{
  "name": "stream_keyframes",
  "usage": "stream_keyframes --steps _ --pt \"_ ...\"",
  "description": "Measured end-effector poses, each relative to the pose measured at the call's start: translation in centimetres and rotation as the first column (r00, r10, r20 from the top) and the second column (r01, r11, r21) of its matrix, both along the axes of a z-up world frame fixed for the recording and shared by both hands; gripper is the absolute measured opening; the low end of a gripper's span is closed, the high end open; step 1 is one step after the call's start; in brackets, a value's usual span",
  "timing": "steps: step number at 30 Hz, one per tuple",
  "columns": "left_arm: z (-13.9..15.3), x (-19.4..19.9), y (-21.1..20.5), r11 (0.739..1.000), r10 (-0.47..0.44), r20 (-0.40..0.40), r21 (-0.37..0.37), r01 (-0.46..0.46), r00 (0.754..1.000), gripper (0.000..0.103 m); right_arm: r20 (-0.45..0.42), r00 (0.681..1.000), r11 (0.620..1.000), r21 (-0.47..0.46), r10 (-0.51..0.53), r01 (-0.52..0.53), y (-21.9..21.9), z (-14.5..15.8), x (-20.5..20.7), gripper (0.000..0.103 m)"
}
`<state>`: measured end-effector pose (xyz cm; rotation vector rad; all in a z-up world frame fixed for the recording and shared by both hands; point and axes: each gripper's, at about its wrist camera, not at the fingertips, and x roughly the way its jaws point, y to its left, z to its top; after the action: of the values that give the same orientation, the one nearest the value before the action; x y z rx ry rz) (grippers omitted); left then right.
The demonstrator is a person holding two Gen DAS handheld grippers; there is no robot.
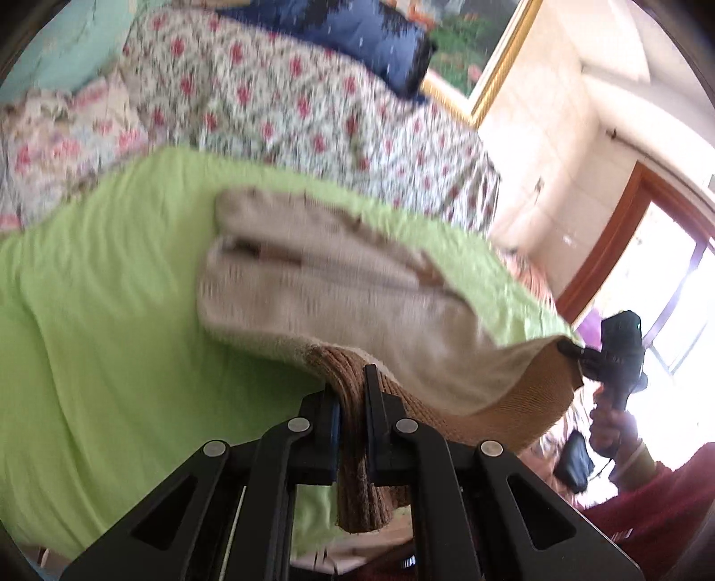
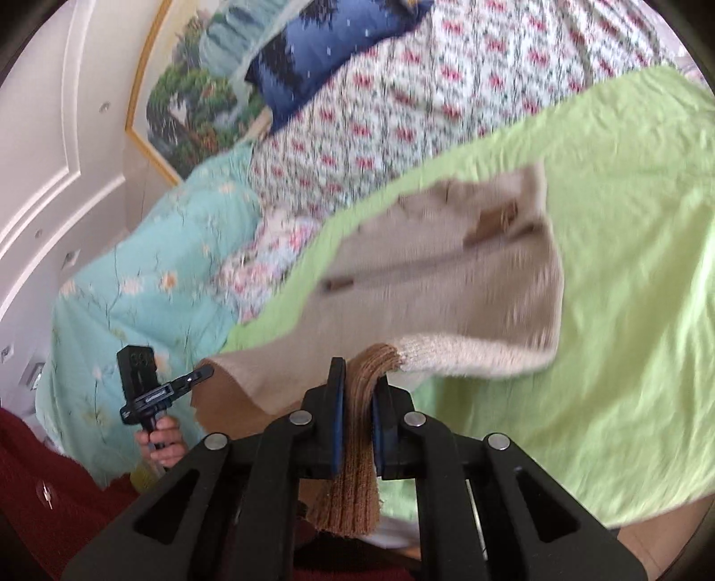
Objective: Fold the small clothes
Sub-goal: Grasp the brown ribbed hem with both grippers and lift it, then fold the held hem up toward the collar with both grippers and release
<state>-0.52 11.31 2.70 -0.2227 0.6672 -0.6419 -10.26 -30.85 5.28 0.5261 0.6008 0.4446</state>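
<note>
A small beige knit sweater (image 1: 339,286) with brown ribbed trim hangs stretched between my two grippers above a lime-green sheet (image 1: 111,313). My left gripper (image 1: 353,402) is shut on the brown ribbed hem (image 1: 357,469) at one corner. My right gripper (image 2: 359,393) is shut on the brown hem (image 2: 353,482) at the other corner. The sweater (image 2: 447,277) is lifted at the near edge and droops toward the sheet (image 2: 625,268). Each view shows the other gripper pinching the far corner: the right one in the left wrist view (image 1: 576,348), the left one in the right wrist view (image 2: 201,373).
A floral quilt (image 1: 290,103) and a blue pillow (image 1: 357,40) lie behind the green sheet. A light-blue flowered cover (image 2: 147,277) lies at the left in the right wrist view. A framed picture (image 2: 187,103) hangs on the wall. A window (image 1: 661,290) is at the right.
</note>
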Motion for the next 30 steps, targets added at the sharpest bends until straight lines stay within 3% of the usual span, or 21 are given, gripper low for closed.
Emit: stream_keyframes --steps 9,15,23,30 --pt "4.1 5.7 -1.3 0.994 0.089 0.083 -0.075 -0.083 0.993 0.007 0.101 0.992 0.997 -0.029 -0.072 0.076 -1.7 4.1 4.3 0.011" --pt "5.6 10.1 -2.7 0.990 0.131 0.114 -0.063 -0.125 0.985 0.007 0.139 0.985 0.989 -0.089 -0.103 0.116 -1.9 5.9 8.4 0.011" --pt "6.4 19.5 -5.4 0.986 0.166 0.081 -0.028 -0.164 0.983 0.007 0.097 0.971 0.965 -0.127 -0.219 0.230 -4.1 5.6 16.4 0.011" --pt "3.7 28.7 -8.1 0.979 0.192 0.019 0.069 -0.193 0.981 0.007 -0.002 0.962 0.947 -0.173 -0.274 0.269 -5.8 2.4 24.6 0.011"
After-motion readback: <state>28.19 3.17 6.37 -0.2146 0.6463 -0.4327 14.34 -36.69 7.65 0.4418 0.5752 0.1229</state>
